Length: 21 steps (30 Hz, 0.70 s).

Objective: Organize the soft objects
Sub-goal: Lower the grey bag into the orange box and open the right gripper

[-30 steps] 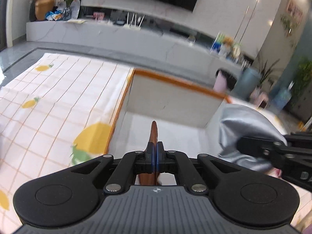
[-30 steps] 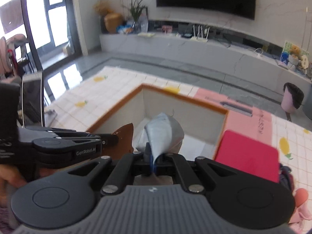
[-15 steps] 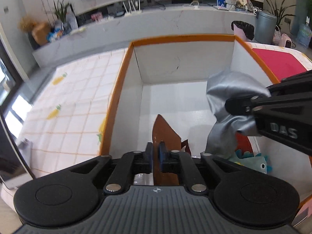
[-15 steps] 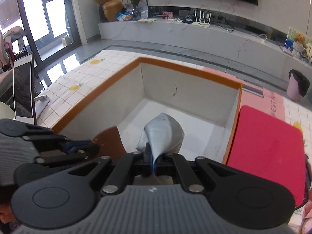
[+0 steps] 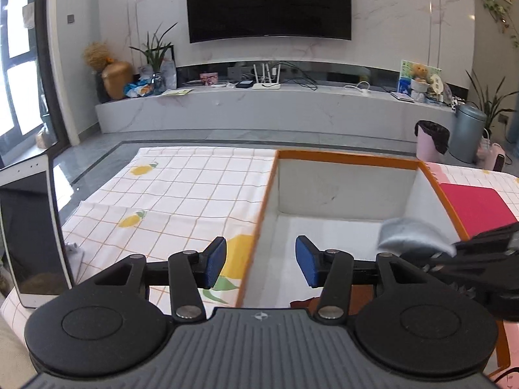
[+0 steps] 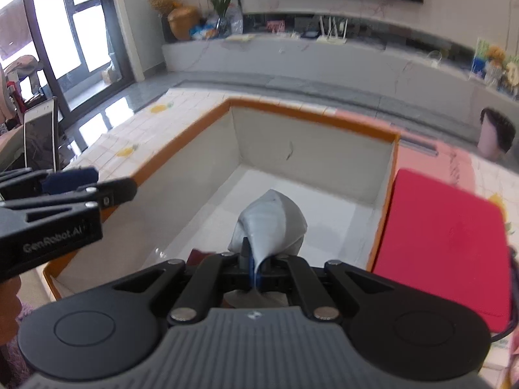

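There are two grippers, the left gripper (image 5: 261, 261) and the right gripper (image 6: 254, 261), one white storage box (image 6: 311, 159) with an orange rim, one grey soft toy (image 6: 269, 223), one brown soft piece (image 5: 360, 296), one red mat (image 6: 444, 240), one upright tablet (image 5: 29, 236) and one lemon-print tablecloth (image 5: 181, 191).

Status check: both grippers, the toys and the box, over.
Left gripper opening, nothing between pads. Right gripper shut on grey soft toy over box. Nothing blocking.
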Each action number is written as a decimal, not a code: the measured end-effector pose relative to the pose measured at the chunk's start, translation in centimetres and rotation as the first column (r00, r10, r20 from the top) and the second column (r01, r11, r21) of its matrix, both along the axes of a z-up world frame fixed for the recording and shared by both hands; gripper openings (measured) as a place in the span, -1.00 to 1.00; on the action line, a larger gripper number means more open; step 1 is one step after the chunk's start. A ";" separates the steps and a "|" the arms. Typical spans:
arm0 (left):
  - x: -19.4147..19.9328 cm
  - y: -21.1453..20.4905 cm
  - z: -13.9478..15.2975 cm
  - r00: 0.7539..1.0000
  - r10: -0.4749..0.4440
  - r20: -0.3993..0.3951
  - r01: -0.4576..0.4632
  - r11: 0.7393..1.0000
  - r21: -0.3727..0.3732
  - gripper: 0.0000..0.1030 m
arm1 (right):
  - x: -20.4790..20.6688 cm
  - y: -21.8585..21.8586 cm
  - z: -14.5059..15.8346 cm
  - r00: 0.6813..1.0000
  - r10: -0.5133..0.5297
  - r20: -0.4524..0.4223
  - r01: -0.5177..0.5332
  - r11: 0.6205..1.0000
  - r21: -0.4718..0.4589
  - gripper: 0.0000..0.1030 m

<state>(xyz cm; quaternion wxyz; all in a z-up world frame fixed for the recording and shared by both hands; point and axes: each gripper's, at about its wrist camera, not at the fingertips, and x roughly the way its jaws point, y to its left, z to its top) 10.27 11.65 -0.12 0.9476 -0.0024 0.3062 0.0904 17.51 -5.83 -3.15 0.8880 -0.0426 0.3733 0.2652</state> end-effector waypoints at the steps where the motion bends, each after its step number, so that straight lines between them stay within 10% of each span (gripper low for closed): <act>1: 0.1 0.2 -0.1 1.000 0.003 -0.003 -0.003 1.000 -0.001 0.13 | -0.2 -0.2 0.5 1.000 -0.014 0.010 0.014 1.000 0.016 -1.00; 11: -1.6 -0.3 0.7 0.997 0.043 0.060 -0.049 0.994 0.100 0.13 | -3.2 0.4 4.0 0.996 0.078 0.041 -0.085 0.972 0.217 -1.00; 21: -2.2 4.1 1.9 0.985 0.153 0.083 -0.144 0.984 -0.104 0.13 | -5.1 0.8 6.5 0.985 0.120 0.121 -0.144 0.964 0.223 -0.94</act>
